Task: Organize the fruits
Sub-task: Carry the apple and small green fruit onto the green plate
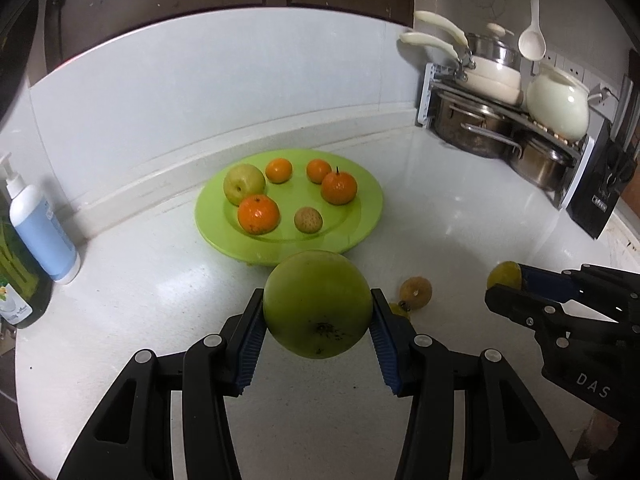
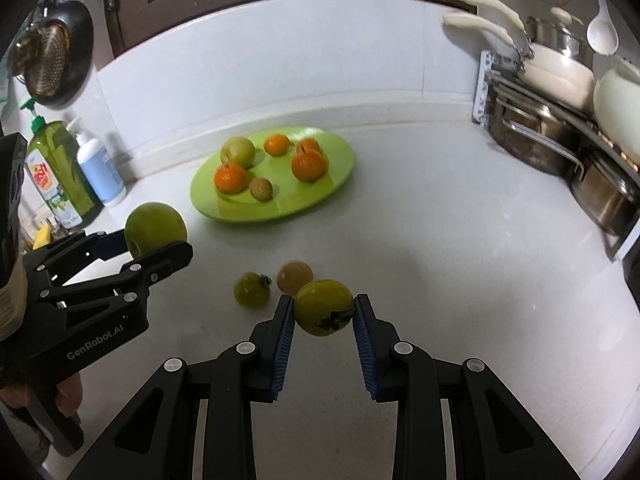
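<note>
A white tabletop (image 1: pixel 460 216) filled both views, bounded at the rear by a pale backsplash. On its far right corner a rack of steel pots (image 1: pixel 500 132) was stacked, topped by cream pans (image 1: pixel 496 72) and a white jug (image 1: pixel 558 104). On the left edge a green bottle (image 2: pixel 56 168) and a white pump bottle (image 1: pixel 40 224) were stood side by side.

A green plate (image 1: pixel 360 216) was set near the backsplash, toward the middle. On it six fruits were laid apart from one another: a yellow-green apple (image 1: pixel 244 183), four oranges, the nearest (image 1: pixel 258 214) at the front left, and a small tan fruit (image 1: pixel 308 220) beside it.

A large green apple (image 1: pixel 318 304) was pinched between the blue pads of the left tool (image 1: pixel 318 320), held above the tabletop just in front of the plate; seen from the right wrist, the same apple (image 2: pixel 156 228) was clamped on both sides.

A smaller yellow-green fruit with a dark calyx (image 2: pixel 324 306) was gripped by the right tool (image 2: pixel 324 316), its pads pressed against both sides, clear of the tabletop.

Two small fruits were left on the tabletop between the tools: a tan one (image 2: pixel 295 277) and a little green one (image 2: pixel 251 289), just beside each other.
</note>
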The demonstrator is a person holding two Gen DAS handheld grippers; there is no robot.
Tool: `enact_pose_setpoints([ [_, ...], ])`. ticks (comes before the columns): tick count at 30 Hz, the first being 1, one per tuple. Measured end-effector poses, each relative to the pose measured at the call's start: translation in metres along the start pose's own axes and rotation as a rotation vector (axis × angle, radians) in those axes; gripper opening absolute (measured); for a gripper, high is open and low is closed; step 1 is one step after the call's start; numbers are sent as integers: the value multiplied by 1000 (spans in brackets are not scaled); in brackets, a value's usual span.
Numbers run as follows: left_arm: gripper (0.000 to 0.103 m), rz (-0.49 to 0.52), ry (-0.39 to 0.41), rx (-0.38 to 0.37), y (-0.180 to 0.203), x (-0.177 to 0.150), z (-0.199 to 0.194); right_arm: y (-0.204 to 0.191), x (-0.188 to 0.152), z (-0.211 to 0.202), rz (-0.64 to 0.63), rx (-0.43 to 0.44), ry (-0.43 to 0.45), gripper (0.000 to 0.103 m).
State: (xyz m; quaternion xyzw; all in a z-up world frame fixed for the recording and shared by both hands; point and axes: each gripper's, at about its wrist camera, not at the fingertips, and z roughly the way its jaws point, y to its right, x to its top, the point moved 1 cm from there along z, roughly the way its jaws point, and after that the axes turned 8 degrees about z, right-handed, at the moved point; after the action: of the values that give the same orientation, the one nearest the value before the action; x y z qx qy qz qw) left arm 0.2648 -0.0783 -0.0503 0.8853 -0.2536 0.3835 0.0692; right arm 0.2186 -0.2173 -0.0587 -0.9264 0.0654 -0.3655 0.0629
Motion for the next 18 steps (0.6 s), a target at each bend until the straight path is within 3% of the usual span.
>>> enact_pose_setpoints([
  [11,49,-8,21,15,-11,20,-5,-14,35,-6,-72,57,74,31],
  [18,49,-2,11,13,-18,39,12,-17,60,13,-98,84,67,31],
])
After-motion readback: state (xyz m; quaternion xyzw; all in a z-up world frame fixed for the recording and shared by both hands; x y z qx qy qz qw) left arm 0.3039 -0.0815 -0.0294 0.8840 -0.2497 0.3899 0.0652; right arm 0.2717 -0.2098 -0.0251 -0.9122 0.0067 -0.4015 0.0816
